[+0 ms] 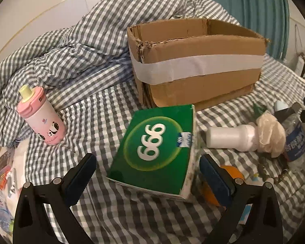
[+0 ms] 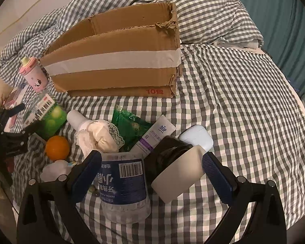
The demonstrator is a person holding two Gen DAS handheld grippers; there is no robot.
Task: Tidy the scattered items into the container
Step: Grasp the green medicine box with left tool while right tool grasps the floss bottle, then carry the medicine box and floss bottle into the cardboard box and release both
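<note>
We note the cardboard box (image 1: 195, 61) standing open at the far side of the checked bed (image 2: 233, 101), nothing seen inside yet. Left gripper (image 1: 148, 181) jaws spread wide, straddling the green 666 carton (image 1: 154, 152); we should close squarely on its long sides. Right gripper (image 2: 152, 177) jaws likewise released around the dental floss tub (image 2: 124, 185).
</note>
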